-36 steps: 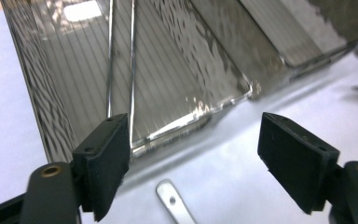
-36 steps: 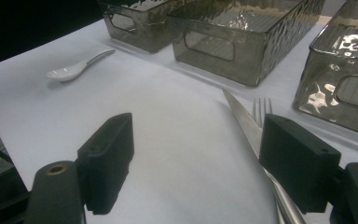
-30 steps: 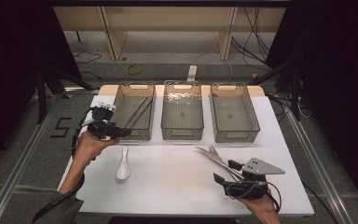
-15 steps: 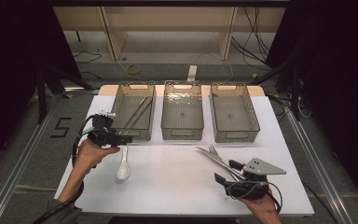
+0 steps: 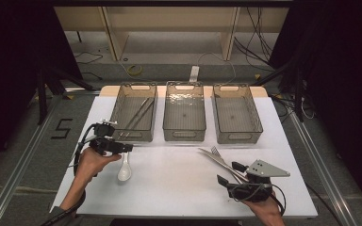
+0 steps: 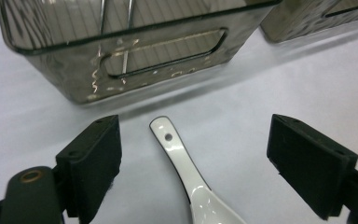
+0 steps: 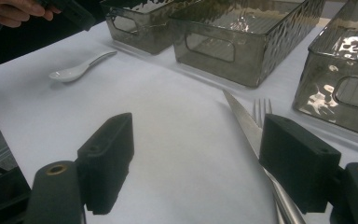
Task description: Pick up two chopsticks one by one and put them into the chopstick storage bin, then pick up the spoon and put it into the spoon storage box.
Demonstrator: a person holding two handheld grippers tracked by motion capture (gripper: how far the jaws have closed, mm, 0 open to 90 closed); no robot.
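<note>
Chopsticks already binned at 11 o'clock; left gripper, jaws spread after opening, straddles the untouched spoon at 8, while right gripper waits spread by knife and fork at 4.

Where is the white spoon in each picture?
High view: the white spoon lies left of middle, below the left bin.
Left gripper view: bottom middle, between the open jaws.
Right gripper view: upper left.
Shared landmark: the left bin stands just beyond the spoon's handle in all three.
</note>
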